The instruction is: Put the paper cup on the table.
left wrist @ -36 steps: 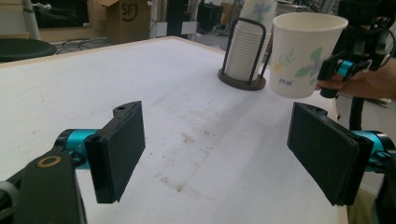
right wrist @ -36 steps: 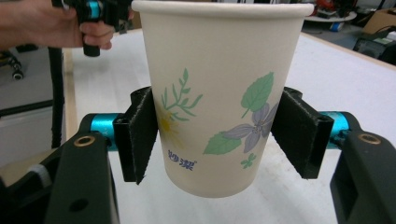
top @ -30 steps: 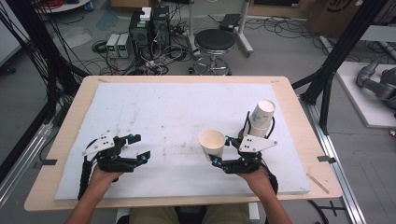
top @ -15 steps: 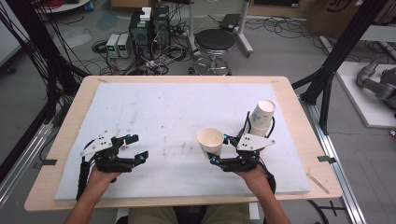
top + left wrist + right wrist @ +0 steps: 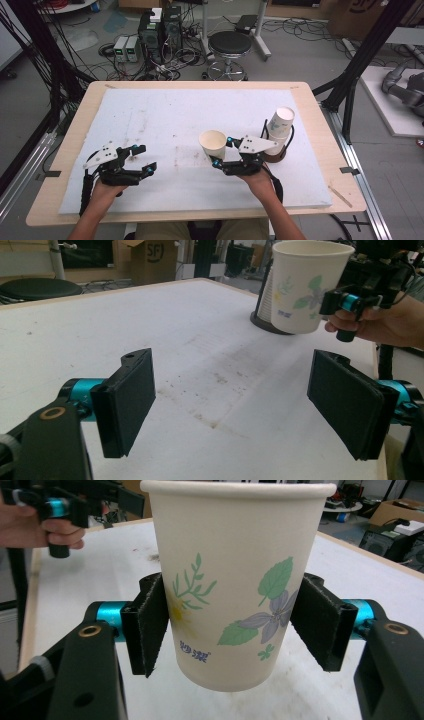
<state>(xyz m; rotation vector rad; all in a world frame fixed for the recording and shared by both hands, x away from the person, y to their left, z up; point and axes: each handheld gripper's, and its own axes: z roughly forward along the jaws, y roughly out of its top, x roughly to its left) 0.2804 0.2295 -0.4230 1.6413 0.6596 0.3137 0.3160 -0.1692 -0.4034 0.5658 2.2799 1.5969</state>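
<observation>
An upright white paper cup (image 5: 213, 144) (image 5: 235, 585) (image 5: 306, 285) printed with flowers and leaves hangs above the white mat, my right gripper (image 5: 222, 151) (image 5: 235, 625) shut on its lower half. Both pads (image 5: 150, 625) press its sides. A stack of the same cups (image 5: 279, 126) leans in a dark wire holder (image 5: 275, 150) just right of that hand. My left gripper (image 5: 142, 158) (image 5: 235, 402) rests low at the mat's front left, open, with nothing between its fingers.
A white foam mat (image 5: 150, 115) covers most of the wooden table (image 5: 310, 105). Black frame posts stand at both sides. A stool (image 5: 229, 45) and cabled electronics (image 5: 160, 30) sit on the floor beyond the far edge.
My right gripper has carried the cup a little to the left, away from the cup holder. The left gripper has stayed where it was.
</observation>
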